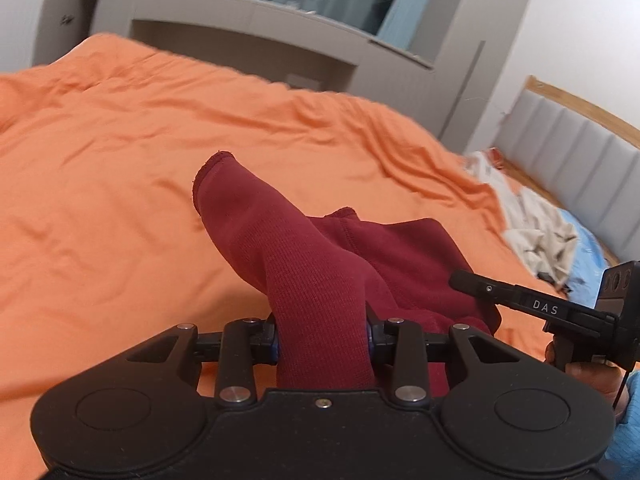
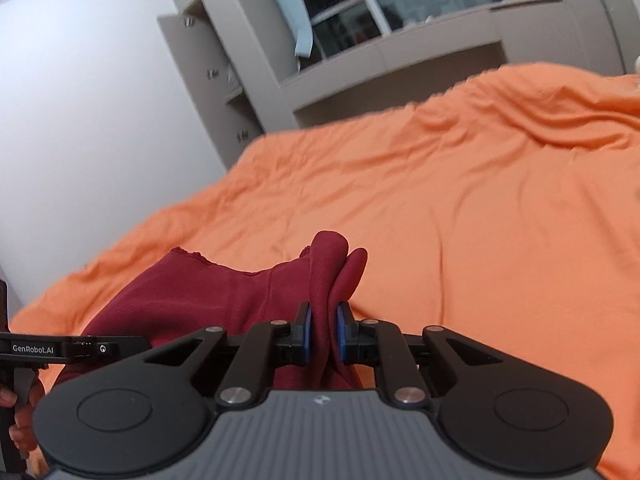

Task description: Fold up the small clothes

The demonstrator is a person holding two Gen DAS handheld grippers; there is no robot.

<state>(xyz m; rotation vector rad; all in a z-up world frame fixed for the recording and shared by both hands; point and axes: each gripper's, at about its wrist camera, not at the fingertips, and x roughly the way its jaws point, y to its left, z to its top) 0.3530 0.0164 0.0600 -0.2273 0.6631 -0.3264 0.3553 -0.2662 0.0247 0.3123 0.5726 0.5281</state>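
We judge the dark red knit garment [image 1: 304, 264] light and fully limp: it sags wherever unsupported, will not hold a crease by stiffness, and the ribbed surface should give the pads good friction, so slipping looks unlikely while the jaws stay closed. Going left to right in the left wrist view: the orange bedsheet [image 1: 120, 152] fills 9 through 12 o'clock, rumpled; at centre the left gripper [image 1: 323, 340] is clamped on a thick bunch of the garment, with a tube-shaped part ending in a stitched hem rising toward 11 o'clock; the rest of the cloth falls away toward 3 o'clock, where the other tool's finger marked DAS enters; a heap of pale fabric [image 1: 536, 232] lies at 2 to 3 o'clock beside the grey padded headboard [image 1: 580, 152]. In the right wrist view, left to right: the garment [image 2: 192, 296] spreads from 9 o'clock with a scalloped seam edge along its top; at centre the right gripper [image 2: 323, 336] is closed on a folded wad, blue pads [image 2: 305, 334] pressing both sides and two rounded folds poking out above; bare bedsheet [image 2: 500, 220] runs from 12 to 3 o'clock. The garment hangs between the two tools above the bed; whether any of it touches the sheet we cannot tell. Colour is uniform burgundy, fine-ribbed, no print visible; its type is unclear. Best holds, in our judgement: hems and seam corners rather than bunched middles, for a squarer fold.
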